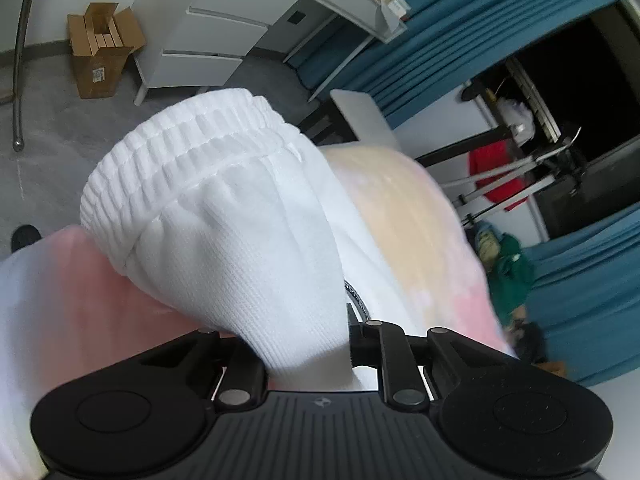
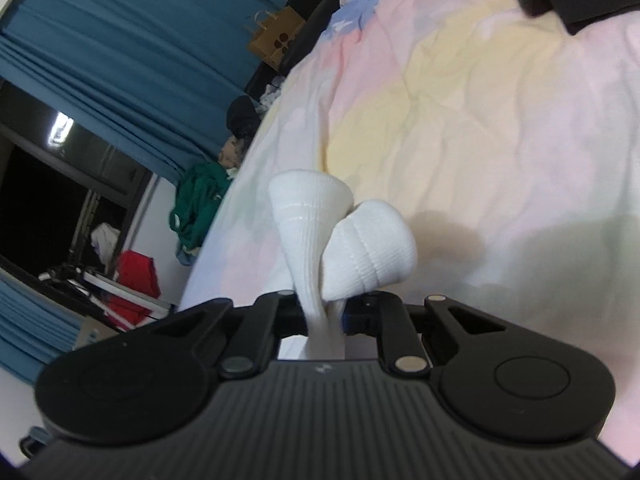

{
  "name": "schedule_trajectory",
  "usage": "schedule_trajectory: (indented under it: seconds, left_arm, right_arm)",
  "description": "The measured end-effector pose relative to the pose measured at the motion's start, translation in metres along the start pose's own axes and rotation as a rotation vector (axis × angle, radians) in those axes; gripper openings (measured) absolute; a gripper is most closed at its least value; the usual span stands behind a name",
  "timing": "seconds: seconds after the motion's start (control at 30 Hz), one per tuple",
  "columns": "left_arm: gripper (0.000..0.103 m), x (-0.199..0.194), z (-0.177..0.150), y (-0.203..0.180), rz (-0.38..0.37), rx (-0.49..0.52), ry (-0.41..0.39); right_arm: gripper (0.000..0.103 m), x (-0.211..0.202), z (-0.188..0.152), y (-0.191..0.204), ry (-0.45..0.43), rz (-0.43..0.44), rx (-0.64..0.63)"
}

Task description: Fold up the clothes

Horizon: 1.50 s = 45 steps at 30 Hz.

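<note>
- Left wrist view shows the pastel quilt (image 1: 416,216) of the bed filling the middle ground, with a white drawer unit (image 1: 208,36) at eleven o'clock and blue curtains (image 1: 460,28) at one o'clock.
- We see the white garment (image 1: 224,208) bunched over that quilt at the centre, its ribbed elastic hem uppermost, running from nine o'clock toward twelve.
- We judge the cloth light, soft and limp; it will sag and slip wherever it is unsupported, so the thick elastic band or a seamed edge looks the surest hold.
- Our left gripper (image 1: 308,364) at six o'clock is nearly closed, pinching a gathered fold of this fabric.
- Our right gripper (image 2: 324,320), seen from its own camera at six o'clock, is likewise clamped almost shut on a narrow twist of white knit (image 2: 344,236), two ribbed lobes flaring above it.
- We cannot tell whether both grippers hold one garment.
</note>
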<state>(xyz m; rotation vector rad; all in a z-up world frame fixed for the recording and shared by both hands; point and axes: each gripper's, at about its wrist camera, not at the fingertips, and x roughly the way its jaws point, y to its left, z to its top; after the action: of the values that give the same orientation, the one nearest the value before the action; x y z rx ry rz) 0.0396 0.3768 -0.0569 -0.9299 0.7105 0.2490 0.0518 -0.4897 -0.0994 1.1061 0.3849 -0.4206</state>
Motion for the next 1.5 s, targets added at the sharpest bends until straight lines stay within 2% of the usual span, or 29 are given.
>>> schedule_trajectory:
  seconds: [0.13, 0.2, 0.3, 0.4, 0.57, 0.7, 0.9, 1.0, 1.1, 1.27, 1.33, 1.4, 1.5]
  left_arm:
    - [0.029, 0.003, -0.009, -0.022, 0.071, 0.170, -0.007]
    - [0.045, -0.003, -0.017, -0.029, 0.105, 0.253, -0.001]
    - [0.055, -0.019, -0.034, -0.041, 0.137, 0.368, -0.022]
    - [0.075, -0.043, -0.062, -0.053, 0.173, 0.452, -0.059]
    - [0.081, -0.080, -0.112, -0.078, 0.188, 0.625, -0.170]
    - [0.082, -0.078, -0.134, -0.104, 0.164, 0.670, -0.221]
    - [0.082, -0.028, -0.190, -0.165, 0.171, 0.823, -0.190]
    - [0.082, 0.001, -0.218, -0.195, 0.122, 0.886, -0.180]
    - [0.082, 0.038, -0.240, -0.214, 0.104, 0.927, -0.152]
    - [0.082, 0.093, -0.269, -0.207, 0.134, 1.010, -0.053]
    - [0.083, 0.095, -0.270, -0.197, 0.131, 1.027, -0.053]
    - [0.083, 0.096, -0.272, -0.196, 0.127, 1.015, -0.048]
    - [0.084, 0.098, -0.275, -0.195, 0.125, 1.013, -0.046]
  right_arm:
    - [0.014, 0.002, -0.004, -0.016, 0.024, -0.032, 0.047]
    - [0.014, 0.004, -0.003, -0.021, 0.040, -0.037, 0.056]
    - [0.014, 0.006, -0.003, -0.025, 0.060, -0.050, 0.041]
    - [0.014, 0.005, -0.004, -0.026, 0.057, -0.029, 0.061]
    - [0.014, 0.007, -0.006, -0.019, 0.044, -0.047, -0.001]
    - [0.014, 0.008, -0.006, -0.020, 0.041, -0.037, -0.004]
    - [0.014, 0.011, -0.004, -0.018, 0.045, -0.030, -0.035]
    - [0.014, 0.012, -0.004, -0.021, 0.053, -0.025, -0.027]
    - [0.015, 0.014, -0.004, -0.026, 0.065, -0.020, -0.003]
    - [0.023, 0.022, -0.004, -0.033, 0.108, -0.001, 0.009]
    - [0.036, 0.030, -0.005, -0.037, 0.147, 0.016, 0.018]
    - [0.043, 0.038, -0.007, -0.037, 0.168, 0.025, 0.023]
    - [0.043, 0.049, -0.009, -0.039, 0.193, 0.037, 0.036]
